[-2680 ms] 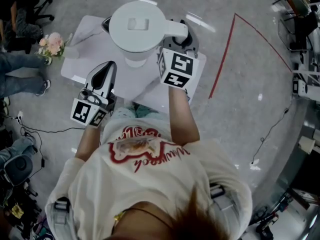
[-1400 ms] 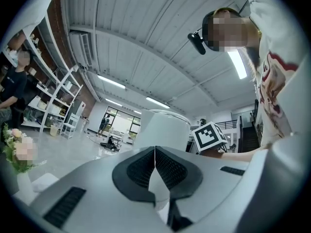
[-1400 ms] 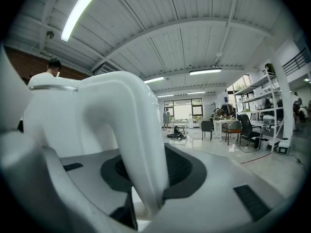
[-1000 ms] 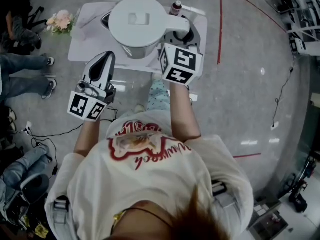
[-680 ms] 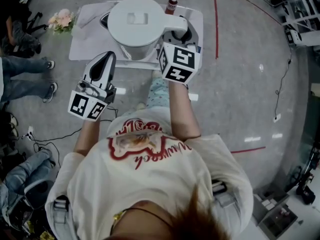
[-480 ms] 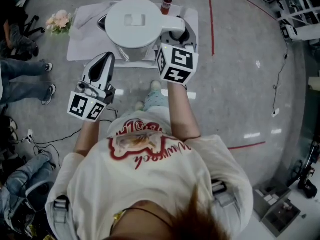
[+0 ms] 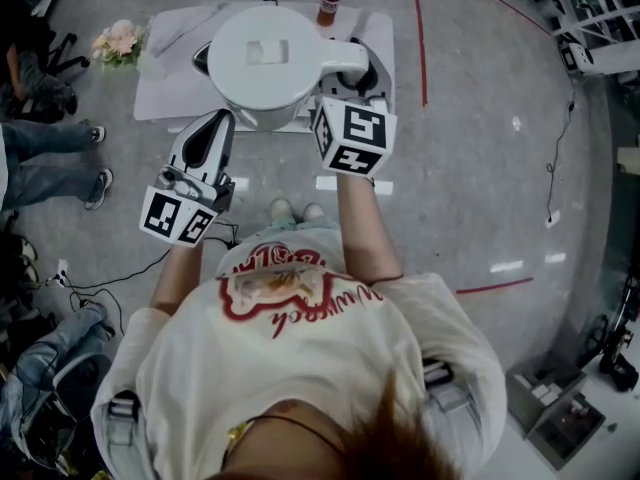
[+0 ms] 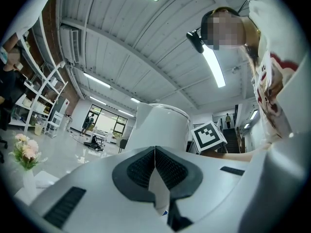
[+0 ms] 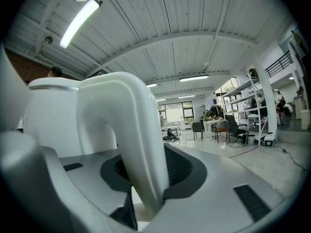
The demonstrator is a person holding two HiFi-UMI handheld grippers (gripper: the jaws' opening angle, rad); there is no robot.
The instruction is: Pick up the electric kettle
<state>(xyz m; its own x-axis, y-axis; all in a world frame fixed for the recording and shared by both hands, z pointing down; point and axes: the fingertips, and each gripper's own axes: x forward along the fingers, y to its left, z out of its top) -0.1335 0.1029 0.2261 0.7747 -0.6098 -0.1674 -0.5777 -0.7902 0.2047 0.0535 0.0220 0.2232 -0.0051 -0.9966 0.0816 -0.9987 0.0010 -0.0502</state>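
The white electric kettle (image 7: 265, 53) hangs in the air above the near edge of the white table (image 7: 165, 93). My right gripper (image 7: 358, 80) is shut on its curved handle (image 9: 129, 130), which fills the gap between the dark pads; the kettle body (image 9: 51, 115) shows to the left. In the left gripper view the kettle (image 8: 163, 127) stands just ahead and slightly right. My left gripper (image 7: 222, 118) floats left of the kettle, apart from it. Its pads (image 8: 143, 171) meet with nothing between them.
A small brown bottle (image 7: 328, 5) stands at the table's far edge, and a dark round base (image 7: 203, 58) lies under the kettle's left side. Pink flowers (image 7: 112, 40) sit left of the table. People's legs (image 7: 50, 158) and cables are on the floor at left.
The kettle stays in my right gripper while both grippers and the person draw back from the table. The table slides up in the head view and more of its far edge and the bottle appear.
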